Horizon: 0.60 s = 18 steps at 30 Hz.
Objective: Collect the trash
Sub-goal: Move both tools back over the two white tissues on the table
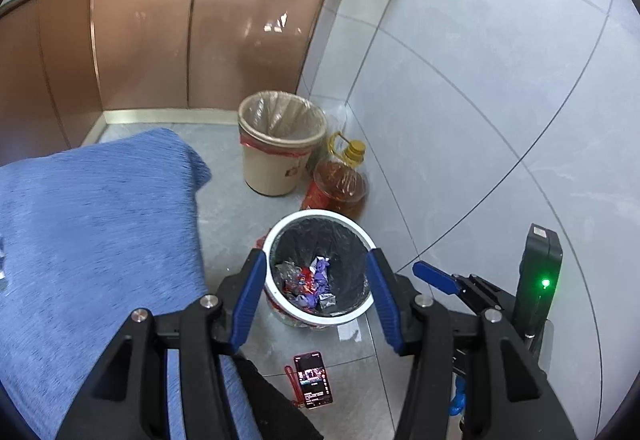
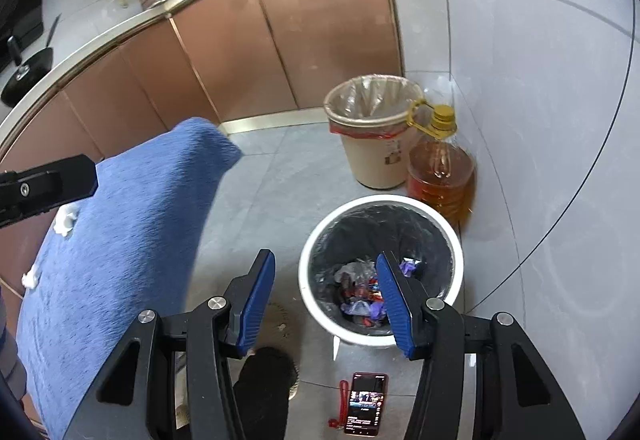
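Observation:
A white trash bin (image 1: pixel 320 214) (image 2: pixel 384 198) with a black liner stands on the floor and holds crumpled foil wrappers (image 1: pixel 308 282) (image 2: pixel 358 288) in red, purple and silver. My left gripper (image 1: pixel 316 296) hangs open above the bin with nothing between its blue pads. My right gripper (image 2: pixel 325 304) is open too and empty, over the bin's left rim. One finger (image 1: pixel 436 276) of the right gripper shows at the right of the left wrist view. Two white tissue scraps (image 2: pixel 64 222) (image 2: pixel 31 276) lie on a blue cloth (image 1: pixel 100 240) (image 2: pixel 132 220) to the left.
A beige bin (image 1: pixel 272 168) (image 2: pixel 376 160) with a clear liner and an oil bottle (image 1: pixel 340 184) (image 2: pixel 440 176) stand behind the white bin, by the tiled wall. A phone (image 1: pixel 313 384) (image 2: pixel 366 404) lies on the floor in front. Copper-coloured cabinets (image 1: pixel 160 40) line the back.

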Tool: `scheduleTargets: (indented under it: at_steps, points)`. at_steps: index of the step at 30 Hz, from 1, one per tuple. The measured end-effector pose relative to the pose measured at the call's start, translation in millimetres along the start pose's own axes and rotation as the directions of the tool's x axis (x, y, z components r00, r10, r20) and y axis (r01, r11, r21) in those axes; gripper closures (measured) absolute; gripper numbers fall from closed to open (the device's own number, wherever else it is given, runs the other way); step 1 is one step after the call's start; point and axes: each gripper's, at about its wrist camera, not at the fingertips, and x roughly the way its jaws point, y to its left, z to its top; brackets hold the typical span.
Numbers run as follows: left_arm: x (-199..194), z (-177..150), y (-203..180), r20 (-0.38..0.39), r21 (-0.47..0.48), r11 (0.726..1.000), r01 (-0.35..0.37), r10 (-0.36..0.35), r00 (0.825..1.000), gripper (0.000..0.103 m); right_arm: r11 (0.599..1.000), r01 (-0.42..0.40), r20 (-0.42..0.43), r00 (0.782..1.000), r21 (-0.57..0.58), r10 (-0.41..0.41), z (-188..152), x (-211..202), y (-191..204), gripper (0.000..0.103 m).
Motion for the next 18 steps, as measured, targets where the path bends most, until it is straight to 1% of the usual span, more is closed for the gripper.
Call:
scheduleTargets:
  at_steps: [3,7,9,15,18]
  points:
    - [-26.4,-6.3,8.3,0.059,-0.009,0.999,-0.036,0.036,0.998,0.053,1.0,-0.01,0.011,1.0,-0.024,0.011,-2.4,-14.0,16.1,0.051]
    - [-67.0,-14.9,18.1,0.154,-0.015,0.996,-0.084,0.085,0.984,0.053,0.998,-0.022,0.041,0.999,-0.062,0.024,-0.6,-36.3,36.6,0.051]
    - [-84.7,-18.9,22.3,0.179,-0.018,0.995,-0.098,0.1,0.979,0.053,0.996,-0.029,0.059,0.998,-0.079,0.033,3.0,-48.2,45.4,0.051]
    - [-133.6,-35.8,33.7,0.221,-0.011,0.991,-0.135,0.134,0.966,0.053,0.987,-0.047,0.123,0.99,-0.151,0.066,8.5,-88.5,83.3,0.051]
    - [-155.5,-45.8,43.5,0.238,-0.024,0.986,-0.163,0.164,0.957,0.053,0.98,-0.062,0.149,0.985,-0.188,0.09,10.4,-106.7,101.9,0.05]
